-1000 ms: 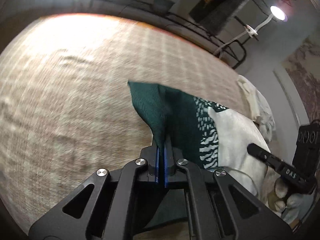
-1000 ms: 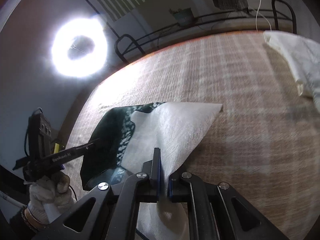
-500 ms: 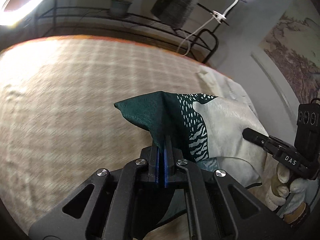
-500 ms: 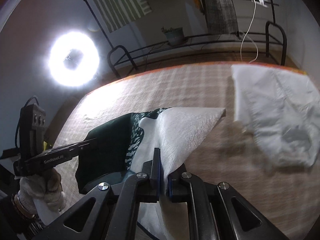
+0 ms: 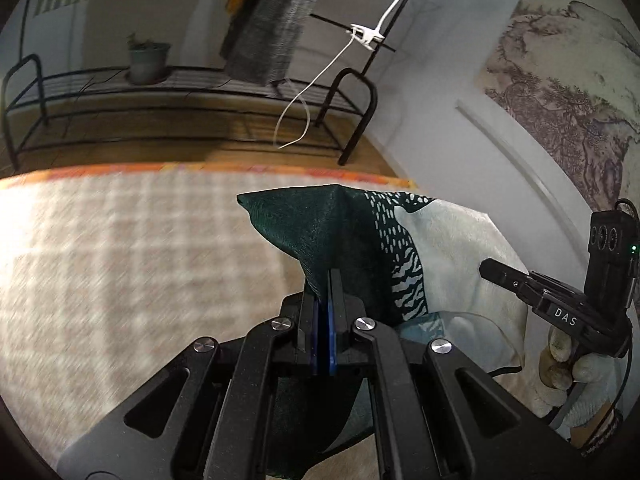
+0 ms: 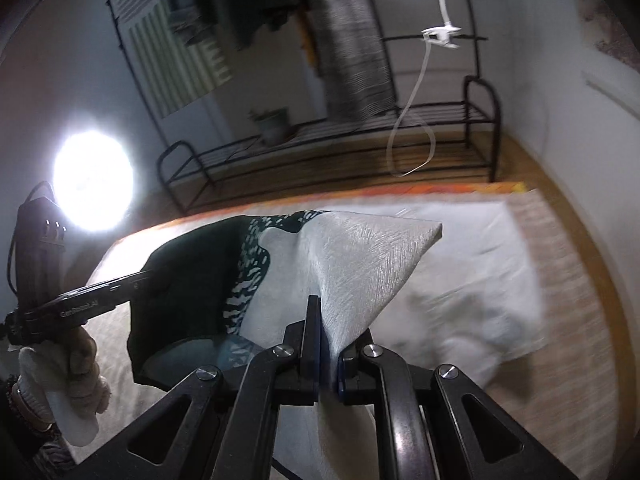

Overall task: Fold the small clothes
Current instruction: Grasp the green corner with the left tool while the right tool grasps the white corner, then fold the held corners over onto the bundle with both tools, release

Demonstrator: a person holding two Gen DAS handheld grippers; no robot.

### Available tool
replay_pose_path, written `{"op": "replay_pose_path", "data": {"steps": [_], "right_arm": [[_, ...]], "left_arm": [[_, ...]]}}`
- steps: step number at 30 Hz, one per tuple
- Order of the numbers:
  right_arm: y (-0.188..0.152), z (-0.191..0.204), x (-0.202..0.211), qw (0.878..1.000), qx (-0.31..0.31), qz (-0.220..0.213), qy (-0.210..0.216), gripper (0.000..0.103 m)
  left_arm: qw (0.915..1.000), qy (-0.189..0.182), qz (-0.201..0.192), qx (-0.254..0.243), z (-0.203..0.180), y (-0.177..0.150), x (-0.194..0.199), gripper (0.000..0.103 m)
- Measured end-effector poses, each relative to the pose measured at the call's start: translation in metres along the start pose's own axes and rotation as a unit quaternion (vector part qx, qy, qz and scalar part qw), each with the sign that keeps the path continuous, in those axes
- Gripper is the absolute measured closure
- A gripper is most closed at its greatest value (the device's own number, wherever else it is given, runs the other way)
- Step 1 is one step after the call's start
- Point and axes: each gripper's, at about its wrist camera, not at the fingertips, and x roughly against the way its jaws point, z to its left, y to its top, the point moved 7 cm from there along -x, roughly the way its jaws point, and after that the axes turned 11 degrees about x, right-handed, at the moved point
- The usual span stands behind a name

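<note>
While both grippers hold it off the surface, a small garment of dark green and off-white fabric with a speckled and zebra-striped band (image 5: pixel 400 264) hangs stretched between them above a beige checked cloth with an orange border (image 5: pixel 120 248). The left gripper (image 5: pixel 325 280) has its jaws pressed together on the dark green edge, where the cloth rises to a pointed corner just past the blue pads. The right gripper (image 6: pixel 320 316) pinches the off-white edge (image 6: pixel 360 256) the same way, its 2 fingers closed with only fabric between them, and another pointed corner juts out to the right. Each wrist view shows the other tool: a person's hand in a white knit glove (image 5: pixel 576 380) grips the black handle at the right of the left view, and a gloved hand (image 6: pixel 68 364) grips one at the left of the right view. Beyond the garment, a pale white cloth (image 6: pixel 480 264) lies rumpled on the checked surface near its far edge. Behind stand a black metal rack (image 5: pixel 192 96) with a potted plant (image 5: pixel 148 60), and a bright round lamp (image 6: pixel 94 180).
</note>
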Motion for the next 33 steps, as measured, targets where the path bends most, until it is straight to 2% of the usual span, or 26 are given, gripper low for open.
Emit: {"op": "replay_pose_path", "data": {"steps": [10,17,19,20,21,22,23,24,33], "right_arm": [[0.035,-0.082,-0.018,0.998,0.022,0.002,-0.062,0.100],[0.026,-0.118,-0.040,0.995,0.021,0.024,-0.090,0.100],[0.023,-0.125,-0.045,0.993,0.019,0.033,-0.111,0.097],[0.021,-0.126,-0.047,0.992,0.021,0.038,-0.116,0.095],[0.020,-0.126,-0.047,0.992,0.025,0.039,-0.118,0.093],[0.019,-0.126,-0.046,0.991,0.029,0.039,-0.123,0.083],[0.019,-0.126,-0.046,0.991,0.031,0.039,-0.127,0.077],[0.018,-0.126,-0.044,0.990,0.032,0.039,-0.132,0.073],[0.030,-0.115,-0.006,0.989,0.020,0.016,-0.143,0.073]], "left_arm": [[0.9999,0.003,-0.005,-0.013,-0.044,0.020,-0.071,0.103],[0.9997,0.016,0.013,-0.011,-0.048,0.009,-0.101,0.102],[0.9995,0.027,0.013,-0.008,-0.046,0.008,-0.103,0.102],[0.9994,0.031,0.015,-0.009,-0.045,0.007,-0.102,0.097],[0.9993,0.031,0.015,-0.010,-0.045,0.007,-0.101,0.088],[0.9993,0.034,0.013,-0.012,-0.044,0.007,-0.099,0.081],[0.9992,0.038,0.009,-0.014,-0.043,0.006,-0.095,0.070],[0.9991,0.040,0.003,-0.015,-0.042,0.006,-0.091,0.069],[0.9985,0.042,-0.017,-0.031,-0.046,0.006,-0.041,0.069]]}}
